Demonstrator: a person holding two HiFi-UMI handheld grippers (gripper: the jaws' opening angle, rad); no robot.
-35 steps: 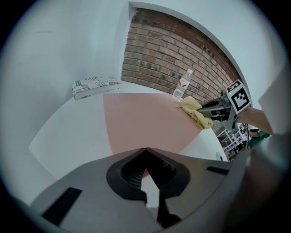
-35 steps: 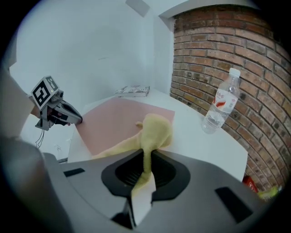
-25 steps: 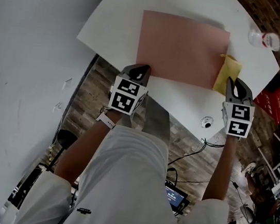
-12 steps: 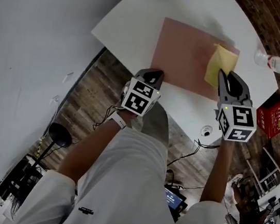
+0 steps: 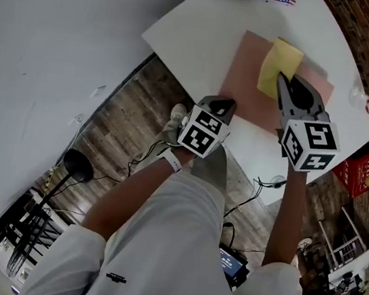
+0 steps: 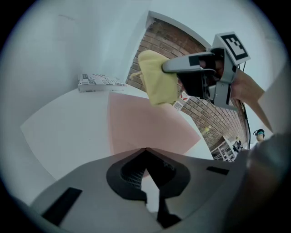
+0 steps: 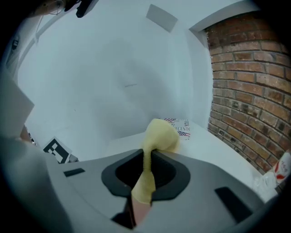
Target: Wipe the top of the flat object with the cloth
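At the table's [image 5: 194,35] near edge, the left gripper [image 5: 226,104] has its jaws closed together. Its tips sit over the near corner of the pink sheet [image 5: 242,93] — probably pinning it, though contact is hard to confirm. Farther in, the right gripper [image 5: 282,80] is clamped on the yellow cloth [image 5: 281,63], which hangs above the sheet's far edge. To wipe well, I'd lower the cloth flat, then sweep in overlapping strokes — holding the corner down so the sheet doesn't slide.

You wear a white T-shirt [image 5: 173,245], perhaps a white wristband [image 5: 173,161]; left gripper [image 5: 229,103] and right gripper [image 5: 282,79] carry black-and-white marker cubes [image 5: 204,131].
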